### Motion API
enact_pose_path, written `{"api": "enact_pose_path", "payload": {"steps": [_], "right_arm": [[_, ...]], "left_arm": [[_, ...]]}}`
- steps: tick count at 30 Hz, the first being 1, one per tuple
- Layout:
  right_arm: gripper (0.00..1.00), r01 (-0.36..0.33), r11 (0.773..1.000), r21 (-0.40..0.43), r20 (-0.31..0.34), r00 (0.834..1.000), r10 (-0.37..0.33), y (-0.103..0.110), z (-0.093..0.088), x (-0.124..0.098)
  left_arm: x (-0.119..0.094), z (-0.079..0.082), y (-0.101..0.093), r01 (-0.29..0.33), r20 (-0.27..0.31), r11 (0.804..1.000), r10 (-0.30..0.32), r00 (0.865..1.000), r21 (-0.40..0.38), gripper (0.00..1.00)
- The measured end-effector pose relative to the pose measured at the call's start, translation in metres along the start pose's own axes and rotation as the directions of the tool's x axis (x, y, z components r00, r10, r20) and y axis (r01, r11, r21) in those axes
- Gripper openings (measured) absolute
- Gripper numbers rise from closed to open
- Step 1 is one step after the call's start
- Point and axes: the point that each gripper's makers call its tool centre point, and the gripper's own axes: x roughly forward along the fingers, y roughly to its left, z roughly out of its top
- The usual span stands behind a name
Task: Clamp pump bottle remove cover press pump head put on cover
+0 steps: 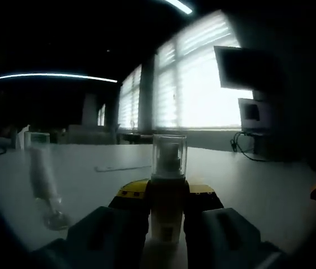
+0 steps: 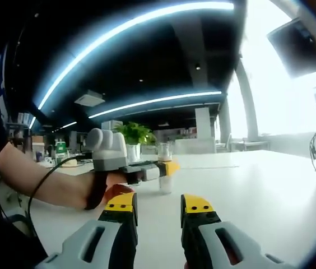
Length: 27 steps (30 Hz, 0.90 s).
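In the left gripper view a small pump bottle with a pale yellowish body stands upright between my left gripper's yellow-tipped jaws, which are shut on its body. A clear cover sits over the pump head. In the right gripper view my right gripper stands open with nothing between its jaws, low over the white table. Ahead of it the left gripper, held by a person's arm, grips the same bottle with its clear cover.
A clear tube-like object lies on the table at left in the left gripper view. Monitors and cables stand at the table's right end by bright windows. A potted plant and clutter sit at the far left of the table.
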Motion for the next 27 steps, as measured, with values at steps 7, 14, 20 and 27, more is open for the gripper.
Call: {"api": "enact_pose_path", "payload": {"steps": [7, 14, 20, 27], "right_arm": [[0.25, 0.002, 1.000, 0.006, 0.002, 1.000, -0.002, -0.001, 0.000, -0.001], [0.25, -0.001, 1.000, 0.010, 0.000, 1.000, 0.001, -0.001, 0.000, -0.001], [0.25, 0.004, 1.000, 0.015, 0.001, 1.000, -0.004, -0.002, 0.000, -0.001], [0.25, 0.006, 0.999, 0.033, 0.002, 1.000, -0.006, -0.003, 0.001, -0.001]], "left_arm": [[0.003, -0.008, -0.010, 0.039, -0.031, 0.999, -0.038, 0.999, 0.031, 0.14], [0.002, -0.004, -0.021, 0.075, -0.019, 0.996, -0.074, 0.997, 0.038, 0.21], [-0.002, 0.000, -0.021, 0.081, -0.020, 0.996, -0.080, 0.997, 0.028, 0.24], [-0.002, -0.001, -0.019, 0.103, -0.024, 0.995, -0.103, 0.994, 0.004, 0.27]]}}
